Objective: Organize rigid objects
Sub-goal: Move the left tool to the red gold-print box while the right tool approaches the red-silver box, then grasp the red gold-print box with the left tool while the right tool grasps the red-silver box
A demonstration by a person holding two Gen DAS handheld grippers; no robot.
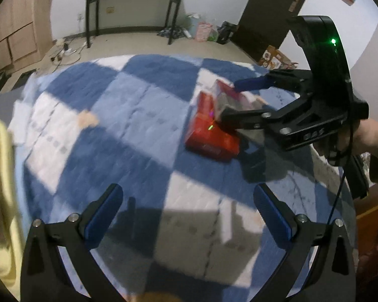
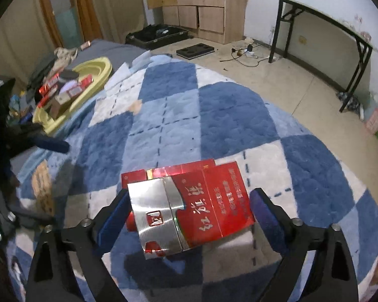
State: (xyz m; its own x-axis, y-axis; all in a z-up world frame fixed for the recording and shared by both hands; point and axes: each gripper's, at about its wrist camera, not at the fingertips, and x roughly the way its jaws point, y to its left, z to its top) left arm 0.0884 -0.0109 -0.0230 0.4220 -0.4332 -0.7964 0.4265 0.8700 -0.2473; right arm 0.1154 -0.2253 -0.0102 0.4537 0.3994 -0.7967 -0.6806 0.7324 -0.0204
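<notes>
Red boxes: two flat red packs lie together on the checked blue-and-white blanket [image 2: 209, 115], toward its near edge. The silver-and-red box [image 2: 158, 216] rests partly on top of the wider red box [image 2: 221, 201].
Right tool [image 2: 189, 211]: jaws spread wide, one on each side of the pair. The left pad sits at or against the silver-and-red box; the right pad stands just clear of the red box's edge. No clamp visible, nothing lifted.
Left tool [image 1: 186, 216]: jaws wide apart, nothing between them. It hangs over bare blanket near the bed's near edge, well apart from the boxes.
Yellow basin [image 2: 98, 75]: at the far left corner of the bed, beyond the blanket. It holds several small packs [image 2: 63, 88], red and pale, lying loosely.
Done, by my reading: a fair share of the packs already sits in the basin, if that is the collecting place.
Left: the two boxes under the right tool are not yet gripped or carried. Small orange-brown items at the blanket's left and right edges are too blurred to name.
Step in hand: closing on the stacked pair looks like the next move.
Risk: the upper box sits askew and may slide off.
</notes>
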